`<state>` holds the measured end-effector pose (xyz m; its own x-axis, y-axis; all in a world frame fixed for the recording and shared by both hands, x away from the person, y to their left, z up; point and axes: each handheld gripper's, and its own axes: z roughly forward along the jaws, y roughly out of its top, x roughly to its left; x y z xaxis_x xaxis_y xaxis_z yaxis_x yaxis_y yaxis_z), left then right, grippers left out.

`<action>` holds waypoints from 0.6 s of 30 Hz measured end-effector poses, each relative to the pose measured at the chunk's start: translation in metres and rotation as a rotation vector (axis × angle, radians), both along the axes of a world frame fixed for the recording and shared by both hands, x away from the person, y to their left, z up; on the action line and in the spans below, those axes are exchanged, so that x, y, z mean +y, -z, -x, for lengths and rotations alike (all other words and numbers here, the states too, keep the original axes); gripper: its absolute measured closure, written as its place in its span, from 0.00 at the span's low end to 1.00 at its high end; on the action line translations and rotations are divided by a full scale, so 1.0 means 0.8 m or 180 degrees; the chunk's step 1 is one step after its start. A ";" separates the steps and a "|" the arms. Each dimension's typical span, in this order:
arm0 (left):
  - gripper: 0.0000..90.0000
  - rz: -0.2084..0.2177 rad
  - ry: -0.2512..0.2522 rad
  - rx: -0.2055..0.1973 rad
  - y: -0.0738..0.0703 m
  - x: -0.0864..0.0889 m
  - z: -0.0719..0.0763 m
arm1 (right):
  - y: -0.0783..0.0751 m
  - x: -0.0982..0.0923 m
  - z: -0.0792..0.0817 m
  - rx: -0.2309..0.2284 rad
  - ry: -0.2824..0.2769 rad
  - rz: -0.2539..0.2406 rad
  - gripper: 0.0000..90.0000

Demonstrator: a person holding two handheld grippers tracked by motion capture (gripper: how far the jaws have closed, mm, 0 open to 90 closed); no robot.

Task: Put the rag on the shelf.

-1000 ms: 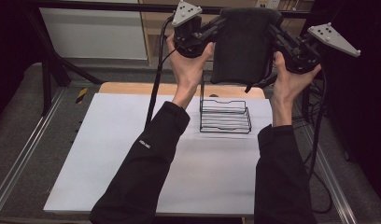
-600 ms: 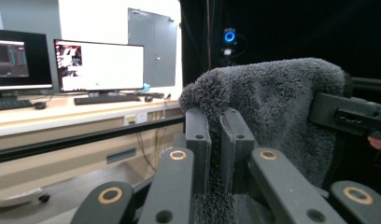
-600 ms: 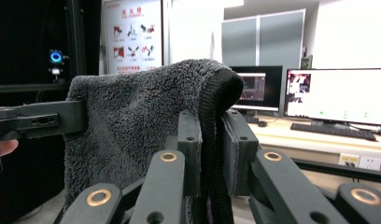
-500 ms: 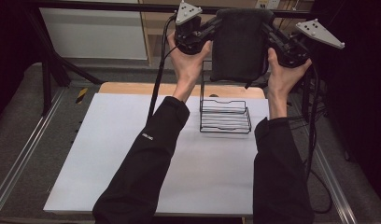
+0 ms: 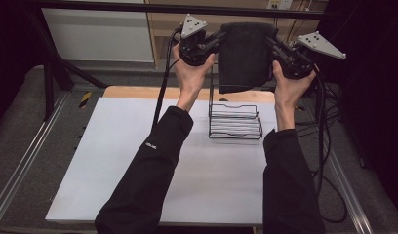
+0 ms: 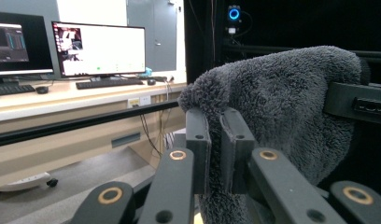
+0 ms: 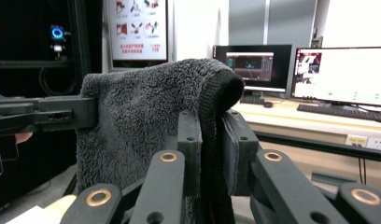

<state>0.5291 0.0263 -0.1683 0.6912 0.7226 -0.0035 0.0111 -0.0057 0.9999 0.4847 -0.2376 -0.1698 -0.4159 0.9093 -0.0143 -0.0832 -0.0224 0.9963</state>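
Note:
A dark grey fluffy towel [image 5: 246, 56] hangs folded in the air between both hands, above the far edge of the table. My left gripper [image 5: 220, 39] is shut on its upper left corner; the pile [image 6: 282, 107] bunches over my two jaws [image 6: 215, 154]. My right gripper [image 5: 272, 43] is shut on the upper right corner, where a dark knitted hem [image 7: 216, 140] runs down between the jaws. Below the towel stands a black wire rack [image 5: 235, 121] on the white table top [image 5: 138, 161].
A wooden strip [image 5: 138, 91] edges the table's far side, with metal rails along both sides. Black cables [image 5: 328, 146] trail down to the right of the table. Monitors [image 6: 102, 49] and a keyboard sit on a desk beyond.
Both hands have come down a little with the towel, which now hangs closer to the wire rack. The grips on its two corners are unchanged.

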 end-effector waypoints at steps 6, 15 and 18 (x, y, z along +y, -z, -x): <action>0.92 -0.0186 0.0053 0.0003 0.014 0.000 0.003 | 0.018 -0.002 0.001 0.0122 0.0011 0.0070 0.88; 0.92 -0.0210 0.0152 0.0011 0.026 -0.002 0.010 | 0.029 -0.011 0.004 0.0211 -0.0026 0.0094 0.88; 0.92 -0.0240 0.0183 -0.0011 0.028 -0.004 0.014 | 0.032 -0.014 0.007 0.0220 -0.0045 0.0115 0.88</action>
<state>0.5176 0.0233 -0.1904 0.7314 0.6800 0.0518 0.0052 -0.0814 0.9967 0.4791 -0.2486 -0.1950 -0.4299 0.9027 -0.0177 -0.0142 0.0129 0.9998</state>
